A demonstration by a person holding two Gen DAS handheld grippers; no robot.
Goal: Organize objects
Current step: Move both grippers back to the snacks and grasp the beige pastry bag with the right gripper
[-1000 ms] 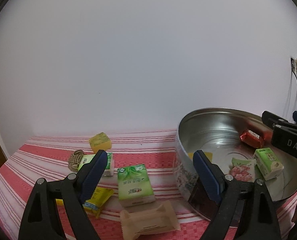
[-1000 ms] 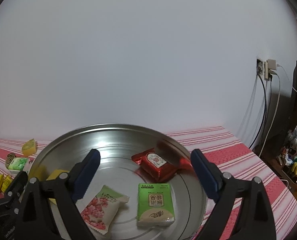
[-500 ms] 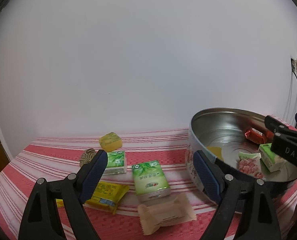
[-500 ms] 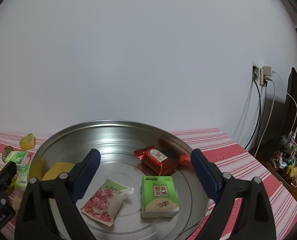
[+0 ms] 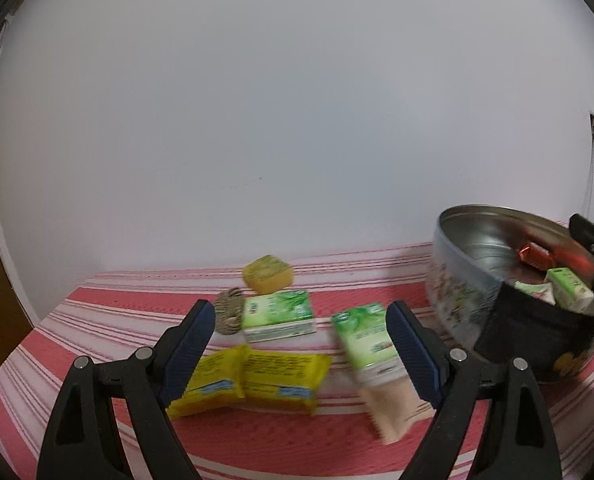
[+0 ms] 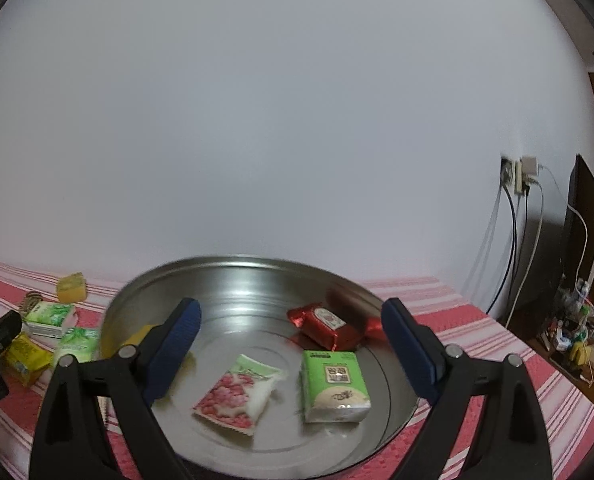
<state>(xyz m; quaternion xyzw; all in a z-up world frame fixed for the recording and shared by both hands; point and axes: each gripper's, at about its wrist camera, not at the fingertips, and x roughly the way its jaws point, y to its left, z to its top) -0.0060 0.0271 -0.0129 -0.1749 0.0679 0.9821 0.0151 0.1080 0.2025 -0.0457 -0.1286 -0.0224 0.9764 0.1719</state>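
In the left wrist view, the left gripper [image 5: 299, 350] is seen at the bottom of the frame with its fingers spread wide and nothing pinched between them. Between the fingers, on the striped desk [image 5: 97, 320], a yellow packet [image 5: 249, 376] is lying, with a green tissue pack [image 5: 277, 315] above it and a yellow sponge [image 5: 268, 279] further up. A second green pack [image 5: 367, 338] and a beige wrapper [image 5: 393, 404] are found just to the right. At the right edge the metal tin [image 5: 457, 280] is placed.

In the right wrist view, the right gripper [image 6: 291, 350] is held over the tin, fingers spread and empty. Inside, a pink snack bag [image 6: 235, 398], a green box [image 6: 335, 386] and a red packet [image 6: 327, 324] are lying.
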